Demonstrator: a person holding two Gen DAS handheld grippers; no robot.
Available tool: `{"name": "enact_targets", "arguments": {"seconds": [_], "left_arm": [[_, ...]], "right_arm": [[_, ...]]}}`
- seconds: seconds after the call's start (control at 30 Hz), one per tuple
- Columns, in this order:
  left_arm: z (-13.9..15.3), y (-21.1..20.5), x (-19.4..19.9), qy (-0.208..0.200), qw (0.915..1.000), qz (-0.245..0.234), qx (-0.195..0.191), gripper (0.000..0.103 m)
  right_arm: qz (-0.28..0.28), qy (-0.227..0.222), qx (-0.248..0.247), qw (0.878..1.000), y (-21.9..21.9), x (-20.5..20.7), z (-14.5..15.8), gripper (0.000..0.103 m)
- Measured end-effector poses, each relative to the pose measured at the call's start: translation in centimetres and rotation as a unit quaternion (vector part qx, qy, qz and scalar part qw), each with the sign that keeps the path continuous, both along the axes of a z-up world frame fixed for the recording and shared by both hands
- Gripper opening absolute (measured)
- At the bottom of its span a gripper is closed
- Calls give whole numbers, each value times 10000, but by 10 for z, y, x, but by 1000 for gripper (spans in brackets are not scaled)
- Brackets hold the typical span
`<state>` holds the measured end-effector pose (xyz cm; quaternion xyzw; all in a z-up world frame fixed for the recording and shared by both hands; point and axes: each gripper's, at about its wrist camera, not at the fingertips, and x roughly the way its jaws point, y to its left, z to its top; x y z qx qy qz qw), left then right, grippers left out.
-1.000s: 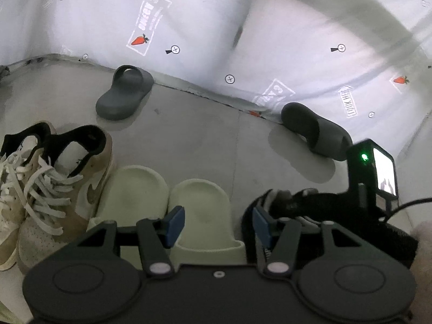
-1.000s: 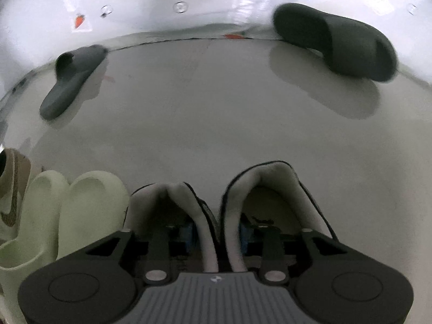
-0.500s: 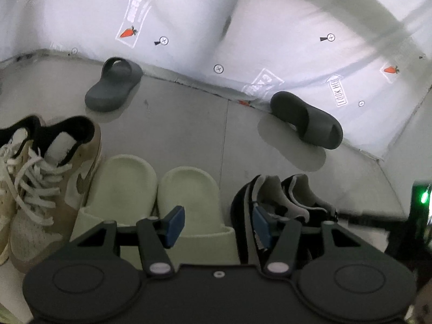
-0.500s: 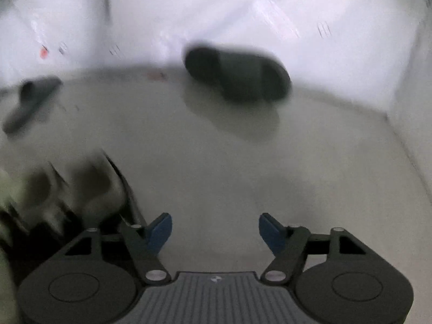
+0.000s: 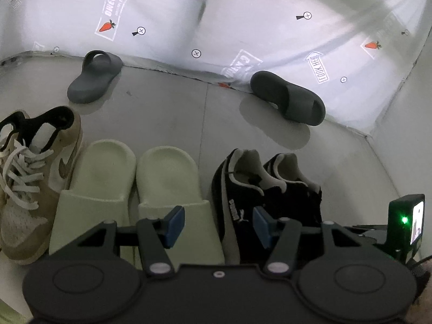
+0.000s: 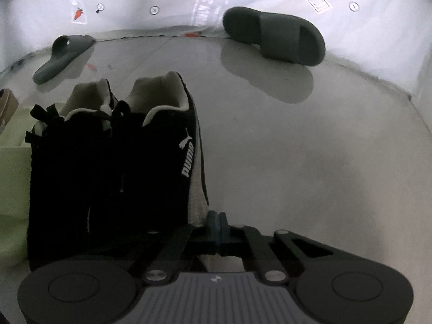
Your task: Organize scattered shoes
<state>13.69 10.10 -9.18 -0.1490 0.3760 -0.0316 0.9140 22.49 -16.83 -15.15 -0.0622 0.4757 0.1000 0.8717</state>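
A row of shoes stands on the grey floor: tan sneakers (image 5: 32,178), a pale green slide pair (image 5: 135,186) and a black sneaker pair (image 5: 264,186). My left gripper (image 5: 217,225) hovers open above the gap between the green slides and the black pair, holding nothing. In the right wrist view the black sneakers (image 6: 116,162) stand just left of my right gripper (image 6: 218,229), whose blue pads are pressed together with nothing between them. Two dark grey slides lie apart by the far wall: one at left (image 5: 93,77) (image 6: 63,56), one at right (image 5: 289,100) (image 6: 275,36).
White sheeting with carrot stickers (image 5: 106,25) lines the back wall, and a white side wall (image 5: 405,124) closes the right. Bare grey floor (image 6: 310,148) spreads right of the black sneakers. The right gripper's body with a green light (image 5: 403,220) shows at the left view's right edge.
My right gripper let go of the black sneakers, pulled back and to the right of them, opened, then shut empty. My left gripper drew back slightly and stays open.
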Motion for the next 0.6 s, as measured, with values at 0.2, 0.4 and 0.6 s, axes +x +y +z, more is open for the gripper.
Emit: {"name": "enact_targets", "arguments": {"seconds": [0.2,0.4,0.6], "left_arm": [[-2,1,-6,66,9999,83,-74,57],[-2,-5,-5,116,9999,-3,-99,57],[-2,-17,2,131,9996,-218,-107,57]], "right_arm": [[-124,385,373,9985,-8,-10,1,3],[-103,482,308,9983,-4,-32,2,3],[22,538,294,9981,-5,-39,4,3]]}}
